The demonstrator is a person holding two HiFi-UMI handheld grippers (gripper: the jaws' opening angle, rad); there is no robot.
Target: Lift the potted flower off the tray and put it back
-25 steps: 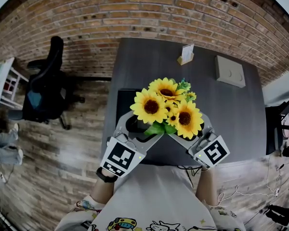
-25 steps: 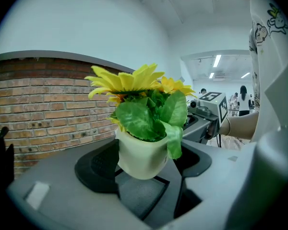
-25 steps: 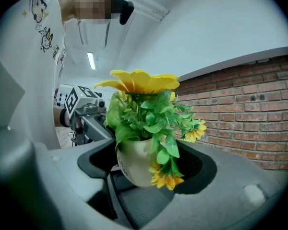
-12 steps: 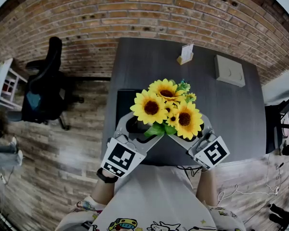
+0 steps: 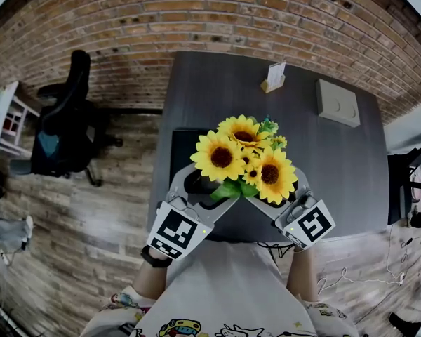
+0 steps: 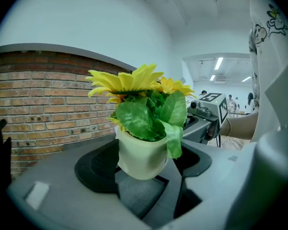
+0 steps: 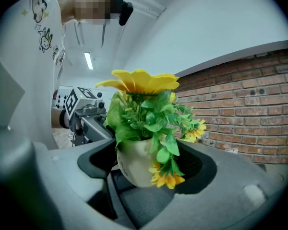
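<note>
The potted flower (image 5: pixel 245 161) sits between the two grippers, over the near edge of the dark table (image 5: pixel 337 167) and just beside the black tray (image 5: pixel 180 146), whose far left corner shows past the blooms. The cream pot (image 6: pixel 140 155) holds yellow sunflowers (image 5: pixel 221 156) packed over green leaves (image 6: pixel 134 119), and it leans a little. The left gripper (image 5: pixel 200 188) has its jaws wide apart with the pot clasped between the black pads. The right gripper (image 5: pixel 281 196) comes in from the other side and clamps the same pot, a small drooping bloom (image 7: pixel 168 176) hanging over its pad. Whether the pot's base is clear of the tray cannot be told, since the flowers cover it from above. Farther back on the table lie a flat white box (image 5: pixel 335 104), closed, and a small card stand (image 5: pixel 272 78).
</note>
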